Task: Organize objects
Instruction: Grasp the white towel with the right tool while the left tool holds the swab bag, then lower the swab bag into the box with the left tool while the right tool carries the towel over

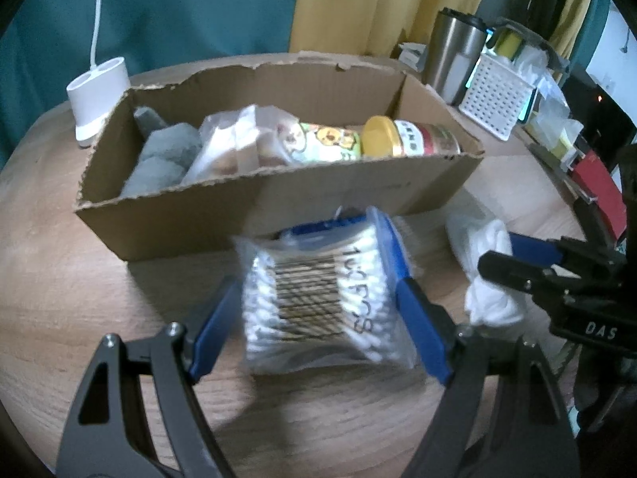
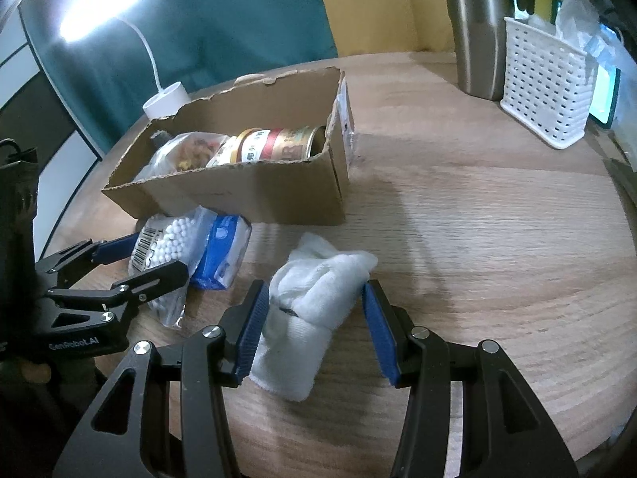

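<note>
A clear bag of cotton swabs point(image 1: 318, 298) lies on the wooden table between the blue pads of my left gripper point(image 1: 314, 318), which looks open around it; it also shows in the right wrist view point(image 2: 167, 247). A blue tissue pack point(image 2: 223, 255) lies under and beside it. A rolled white sock point(image 2: 310, 310) lies between the pads of my right gripper point(image 2: 314, 330), which is open around it. The cardboard box point(image 1: 358, 203) behind holds a grey cloth point(image 1: 163, 159), snack bags point(image 1: 247, 139) and a yellow-lidded jar point(image 1: 406, 137).
A white lamp base point(image 1: 97, 91) stands left of the box. A steel tumbler point(image 2: 477, 32) and a white perforated basket point(image 2: 541, 83) stand at the back right. The round table's edge curves close at the right point(image 2: 613, 398).
</note>
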Available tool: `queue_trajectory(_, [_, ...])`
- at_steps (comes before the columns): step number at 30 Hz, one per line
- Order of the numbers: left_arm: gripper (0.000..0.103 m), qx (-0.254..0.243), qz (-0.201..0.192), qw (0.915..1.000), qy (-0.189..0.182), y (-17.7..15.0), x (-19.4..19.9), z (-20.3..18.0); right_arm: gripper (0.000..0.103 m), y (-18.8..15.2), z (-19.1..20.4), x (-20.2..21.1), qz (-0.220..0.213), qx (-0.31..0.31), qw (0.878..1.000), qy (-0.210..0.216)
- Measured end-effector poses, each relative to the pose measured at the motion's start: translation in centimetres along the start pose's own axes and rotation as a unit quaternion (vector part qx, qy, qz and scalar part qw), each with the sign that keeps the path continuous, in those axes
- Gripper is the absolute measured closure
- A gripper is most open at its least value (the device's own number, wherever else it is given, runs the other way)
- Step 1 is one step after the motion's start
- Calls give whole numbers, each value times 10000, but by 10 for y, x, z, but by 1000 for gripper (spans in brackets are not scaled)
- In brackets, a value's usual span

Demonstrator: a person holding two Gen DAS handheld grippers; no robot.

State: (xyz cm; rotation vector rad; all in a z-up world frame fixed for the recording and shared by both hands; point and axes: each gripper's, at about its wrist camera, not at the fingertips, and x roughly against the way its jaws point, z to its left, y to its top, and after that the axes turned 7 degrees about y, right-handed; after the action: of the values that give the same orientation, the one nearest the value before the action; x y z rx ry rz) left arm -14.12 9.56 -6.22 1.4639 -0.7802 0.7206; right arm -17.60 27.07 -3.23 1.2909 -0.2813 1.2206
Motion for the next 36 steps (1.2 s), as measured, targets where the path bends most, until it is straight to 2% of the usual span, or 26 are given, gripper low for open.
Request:
queue_trajectory(7, [23, 23, -33, 10000, -19, -2, -2, 1, 51, 0, 1, -5, 47, 43, 9999, 87])
queue_trajectory(12, [29, 9, -79, 9999, -96, -4, 2, 1, 60, 0, 2, -4, -16, 61, 9999, 151])
queue_trajectory(20, [30, -31, -175, 9995, -262, -3, 13, -2, 71, 0, 5, 3, -108, 85, 9998, 129])
queue_trajectory(36, [30, -74, -619, 9974, -348, 5, 54, -4, 72, 7, 11, 32, -442, 180, 9989, 19])
